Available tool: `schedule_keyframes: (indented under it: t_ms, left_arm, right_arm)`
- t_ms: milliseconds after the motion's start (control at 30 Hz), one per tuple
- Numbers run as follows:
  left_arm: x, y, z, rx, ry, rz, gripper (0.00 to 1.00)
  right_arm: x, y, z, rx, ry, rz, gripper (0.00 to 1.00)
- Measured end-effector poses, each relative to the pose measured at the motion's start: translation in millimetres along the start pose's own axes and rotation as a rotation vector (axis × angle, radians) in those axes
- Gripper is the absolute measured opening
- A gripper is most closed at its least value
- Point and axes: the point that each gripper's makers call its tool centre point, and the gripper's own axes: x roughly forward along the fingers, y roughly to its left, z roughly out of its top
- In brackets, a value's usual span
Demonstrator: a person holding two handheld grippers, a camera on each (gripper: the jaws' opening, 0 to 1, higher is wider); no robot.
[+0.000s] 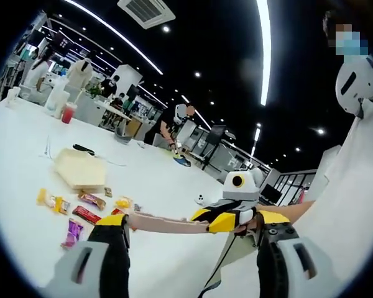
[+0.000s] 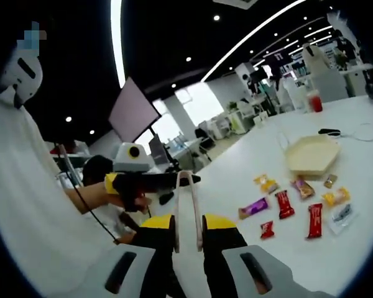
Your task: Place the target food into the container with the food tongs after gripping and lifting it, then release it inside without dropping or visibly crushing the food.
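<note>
While the left gripper (image 1: 189, 248) is looking out over the white table (image 1: 168, 180), its jaws are standing wide apart at the bottom of the left gripper view, clamping nothing. The food tongs (image 1: 165, 223) are stretching across between them, their far end sitting in the right gripper (image 1: 233, 218) at about 4 o'clock. The pale hexagonal container (image 1: 79, 167) is lying at about 9 o'clock, with nothing visible in it, and the wrapped snacks (image 1: 81, 208) are sitting scattered just beside it at 8 o'clock.

In the right gripper view, the right gripper (image 2: 188, 239) is pinching its jaws together on the food tongs (image 2: 186, 205), which are rising from 6 o'clock toward the centre with their arms close together and carrying no food. The left gripper (image 2: 127, 181) is hovering at 9 o'clock. The container (image 2: 311, 155) is sitting at 3 o'clock, the snacks (image 2: 298, 205) at 4 o'clock, all on the table (image 2: 248, 167).

Judging from this, nothing is gripped, lifted or placed yet; which snack is the target I cannot tell.
</note>
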Motion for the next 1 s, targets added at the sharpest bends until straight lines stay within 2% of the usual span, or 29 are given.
schedule_keyframes:
  t_ms: [200, 367, 600, 833, 1000]
  left_arm:
    - [1, 0.5, -6.0, -0.007, 0.010, 0.003, 0.81]
    - [2, 0.2, -3.5, -0.029, -0.012, 0.000, 0.79]
    - [5, -4.2, -5.1, -0.039, -0.008, -0.012, 0.76]
    - [6, -12.1, -4.0, -0.077, -0.025, -0.039, 0.70]
    - [8, -18.9, -5.6, -0.097, -0.017, -0.075, 0.57]
  right_arm:
    - [-1, 3, 1.3, 0.015, -0.008, 0.012, 0.16]
    - [-3, 11, 5.7, 0.027, -0.026, 0.035, 0.16]
    - [-4, 21, 9.5, 0.053, -0.046, 0.076, 0.16]
    - [-4, 30, 8.4, 0.060, -0.039, 0.102, 0.16]
    - [-7, 38, 9.3, 0.074, -0.049, 0.116, 0.16]
